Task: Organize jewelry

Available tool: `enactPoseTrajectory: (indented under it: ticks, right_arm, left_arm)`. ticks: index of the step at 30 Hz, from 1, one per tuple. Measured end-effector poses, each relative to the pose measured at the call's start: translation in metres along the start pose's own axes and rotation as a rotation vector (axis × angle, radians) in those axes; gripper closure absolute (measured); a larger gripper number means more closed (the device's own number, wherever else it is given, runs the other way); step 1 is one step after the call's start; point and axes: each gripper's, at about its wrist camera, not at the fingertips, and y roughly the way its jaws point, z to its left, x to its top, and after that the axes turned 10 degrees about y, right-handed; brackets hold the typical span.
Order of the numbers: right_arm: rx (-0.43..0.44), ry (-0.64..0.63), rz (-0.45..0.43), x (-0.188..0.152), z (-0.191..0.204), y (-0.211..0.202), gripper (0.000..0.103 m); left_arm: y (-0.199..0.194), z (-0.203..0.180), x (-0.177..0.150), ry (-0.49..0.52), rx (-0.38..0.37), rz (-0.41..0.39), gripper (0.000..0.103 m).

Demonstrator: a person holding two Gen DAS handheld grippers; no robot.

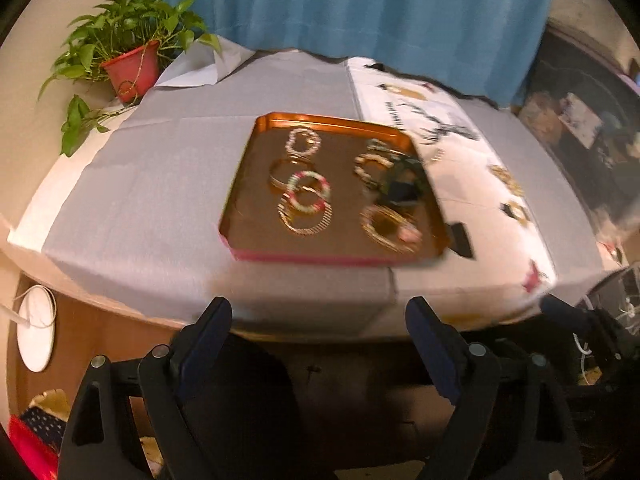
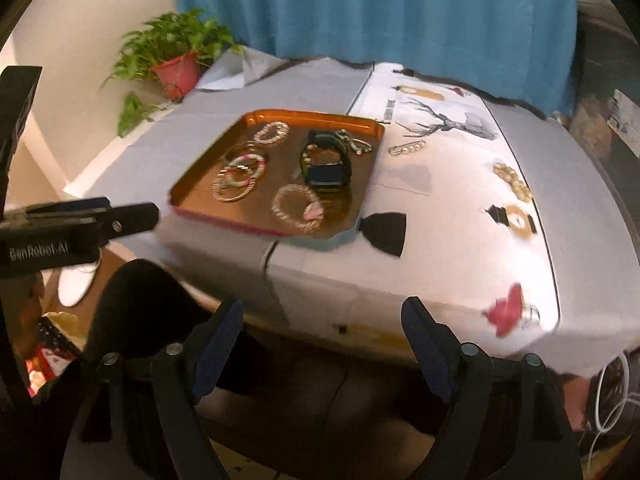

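An orange tray sits on the cloth-covered table. In it lie a pearl bracelet, a pink-and-green beaded bracelet, a gold bangle, a black watch and a gold chain bracelet with a pink charm. On the cloth to the tray's right lie a pearl clip and a gold bead bracelet. My left gripper and right gripper both hang open and empty off the table's near edge, well short of the tray.
A potted plant stands at the table's back left, in front of a blue curtain. A black fabric piece lies by the tray's near right corner. The left tool's black body shows at the left edge.
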Motion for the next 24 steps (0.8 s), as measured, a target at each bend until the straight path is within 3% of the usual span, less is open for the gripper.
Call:
enactPoseTrajectory:
  ticks: [9, 24]
  right_arm:
    - [-0.005, -0.034, -0.163, -0.030, 0.013, -0.075, 0.021]
    - [-0.013, -0.015, -0.226, -0.045, 0.006, -0.111, 0.020]
  left_arm:
    - [-0.069, -0.033, -0.037, 0.050, 0.048, -0.103, 0.014]
    - [-0.102, -0.052, -0.043, 0.082, 0.070, -0.182, 0.012]
